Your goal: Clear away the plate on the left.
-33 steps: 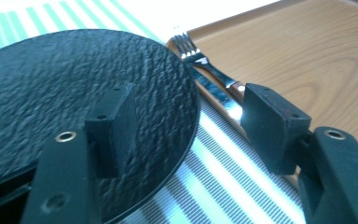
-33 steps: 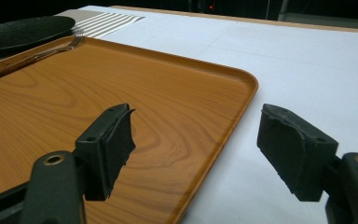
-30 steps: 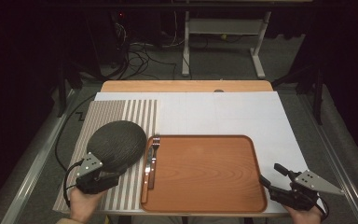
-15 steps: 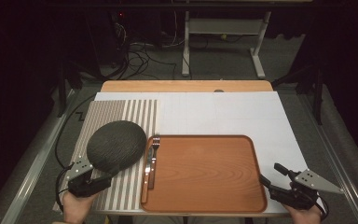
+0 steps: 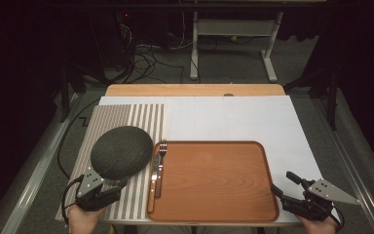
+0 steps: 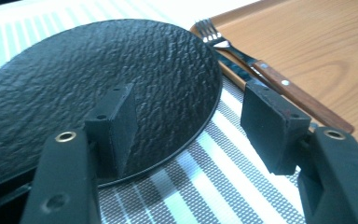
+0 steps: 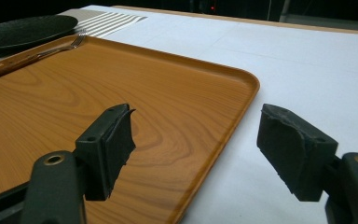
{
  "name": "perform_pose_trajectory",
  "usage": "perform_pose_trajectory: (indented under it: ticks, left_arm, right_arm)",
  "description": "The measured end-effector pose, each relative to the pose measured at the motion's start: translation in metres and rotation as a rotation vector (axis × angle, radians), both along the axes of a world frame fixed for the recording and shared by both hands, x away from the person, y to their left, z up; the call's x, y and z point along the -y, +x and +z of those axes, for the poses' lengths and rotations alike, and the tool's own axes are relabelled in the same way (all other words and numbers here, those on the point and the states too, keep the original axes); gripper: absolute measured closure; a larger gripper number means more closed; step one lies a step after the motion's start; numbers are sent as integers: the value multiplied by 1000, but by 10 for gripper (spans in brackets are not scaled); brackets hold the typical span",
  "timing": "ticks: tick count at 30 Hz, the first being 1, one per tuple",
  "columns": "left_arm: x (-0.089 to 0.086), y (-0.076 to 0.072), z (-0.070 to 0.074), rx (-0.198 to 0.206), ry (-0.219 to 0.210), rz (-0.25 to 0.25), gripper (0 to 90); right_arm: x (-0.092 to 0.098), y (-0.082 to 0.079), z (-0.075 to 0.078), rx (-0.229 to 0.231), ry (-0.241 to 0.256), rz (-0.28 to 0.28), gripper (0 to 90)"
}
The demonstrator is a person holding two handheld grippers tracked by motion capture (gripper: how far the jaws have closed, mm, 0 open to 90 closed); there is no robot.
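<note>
Beside dark plate (image 5: 121,151), fork (image 5: 159,163) on tray (image 5: 214,180) edge, striped mat (image 5: 126,122) beneath

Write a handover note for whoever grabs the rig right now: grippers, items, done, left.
Left gripper: open, at the near edge of the black plate, fingers around the rim, not clamped.
Right gripper: open, holding nothing, at the near right corner of the wooden tray.
Plate lies on the striped placemat; fork lies on the tray's left edge.
Done: nothing lifted.
Left: probably close on the plate and move it.
</note>
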State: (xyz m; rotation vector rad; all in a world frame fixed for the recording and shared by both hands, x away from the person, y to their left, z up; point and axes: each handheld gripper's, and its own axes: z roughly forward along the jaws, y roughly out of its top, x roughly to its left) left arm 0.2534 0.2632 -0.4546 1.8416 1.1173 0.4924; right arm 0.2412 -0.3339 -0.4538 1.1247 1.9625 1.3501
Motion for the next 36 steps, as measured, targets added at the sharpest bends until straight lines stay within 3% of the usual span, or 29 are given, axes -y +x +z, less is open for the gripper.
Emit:
perform_pose_trajectory:
  ticks: [8,15,24,36]
  left_arm:
    - [10,-8,0,22,64,-19,337]
    - [13,-10,2,52,125,8,339]
    - [22,0,0,20,259,-26,341]
    - [27,2,-8,29,474,-78,341]
  right_arm:
    - [-1,-1,0,7,-7,7,271]
    - [-1,-4,1,12,-10,16,271]
    - [-1,-4,0,11,-10,16,271]
    - [-1,-4,1,5,-12,4,271]
